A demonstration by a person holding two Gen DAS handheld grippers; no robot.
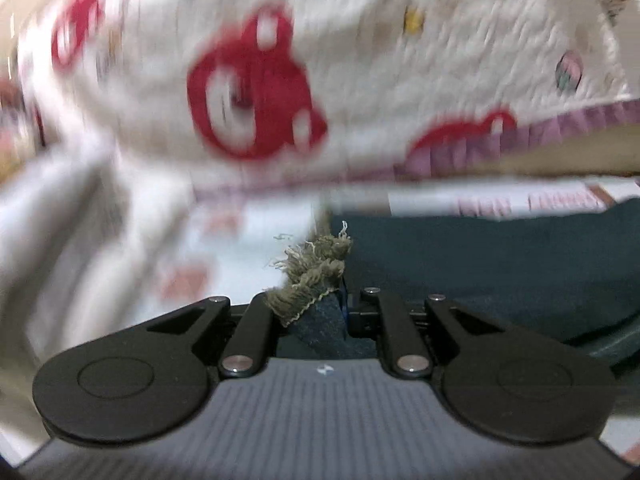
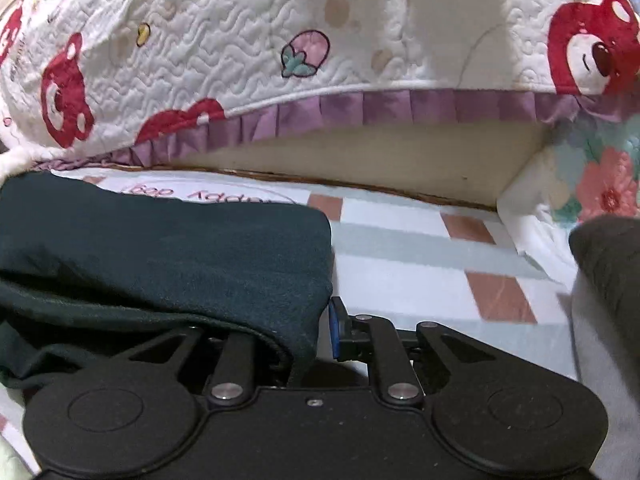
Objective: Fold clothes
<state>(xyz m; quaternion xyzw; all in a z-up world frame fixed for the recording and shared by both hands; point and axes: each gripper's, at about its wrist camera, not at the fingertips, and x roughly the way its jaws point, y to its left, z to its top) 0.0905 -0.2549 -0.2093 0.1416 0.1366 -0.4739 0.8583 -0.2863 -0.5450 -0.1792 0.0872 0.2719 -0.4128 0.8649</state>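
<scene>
Basically both grippers pinned to one dark green garment (image 2: 168, 248) on the checked bedsheet (image 2: 420, 240). Left gripper (image 1: 316, 312) clamped on a frayed olive-fringed corner (image 1: 312, 276), cloth running off forward and to the right. Right gripper (image 2: 316, 336) closed over a folded edge, bulk of cloth lying forward-left, blue pad (image 2: 334, 328) peeking out beside it. Long axis stretched sideways between the two grips, parallel to the bear-print quilt (image 2: 280, 20) hanging ahead. Neither arm clearly nearer. Probably carrying the held edge forward over the rest. Left view badly blurred.
</scene>
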